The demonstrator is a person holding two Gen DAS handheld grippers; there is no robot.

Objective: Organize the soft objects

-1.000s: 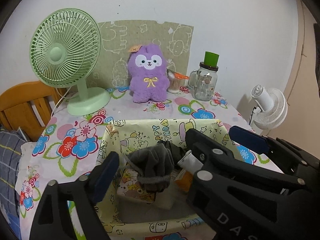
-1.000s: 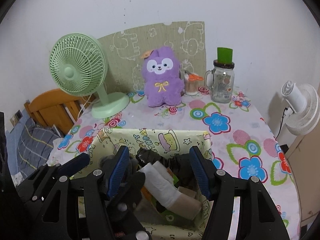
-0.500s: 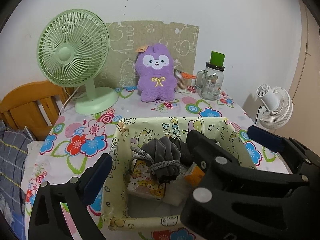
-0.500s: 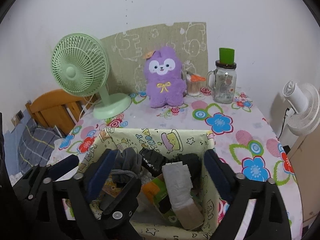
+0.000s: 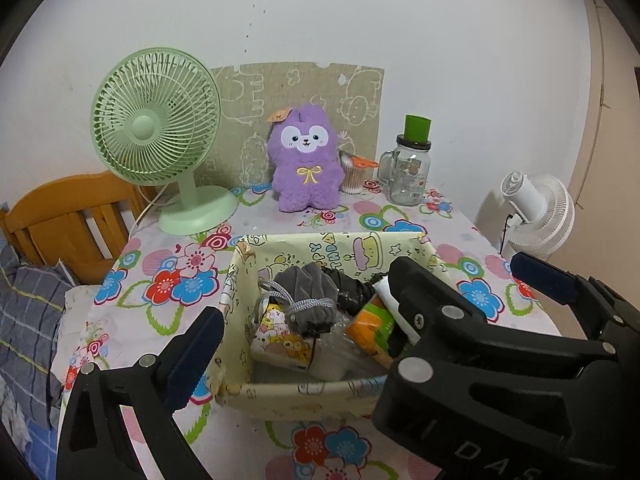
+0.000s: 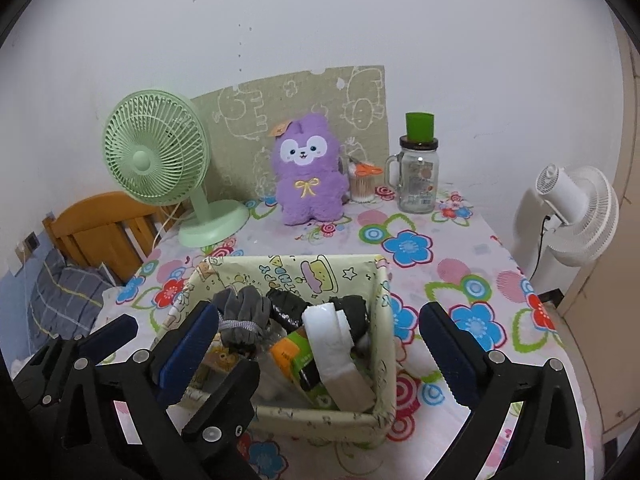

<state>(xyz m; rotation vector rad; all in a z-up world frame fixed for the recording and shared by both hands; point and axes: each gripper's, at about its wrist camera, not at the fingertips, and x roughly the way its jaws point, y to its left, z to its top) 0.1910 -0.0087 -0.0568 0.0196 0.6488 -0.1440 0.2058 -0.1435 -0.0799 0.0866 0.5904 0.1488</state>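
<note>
A pale yellow cartoon-print fabric basket (image 5: 236, 280) (image 6: 384, 344) stands on the flowered table. Inside lie a grey drawstring pouch (image 5: 308, 292) (image 6: 242, 314), black cloth (image 6: 288, 304), a white folded item (image 6: 332, 344), an orange-green pack (image 5: 370, 322) and a cartoon tissue pack (image 5: 280, 340). A purple plush (image 5: 306, 164) (image 6: 308, 172) sits upright at the back. My left gripper (image 5: 360, 308) is open and empty, jaws wide on either side of the basket. My right gripper (image 6: 316, 348) is open and empty, above the basket's near side.
A green desk fan (image 5: 160, 136) stands back left. A glass mug jar with green lid (image 5: 410, 172) and a cotton-swab cup (image 5: 354, 174) stand back right. A white fan (image 6: 572, 208) is off the table's right edge. A wooden chair (image 5: 68, 216) is left.
Both grippers have drawn back and up from the basket. The right gripper's jaws have opened wide, leaving the white item in the basket. More of the basket now shows.
</note>
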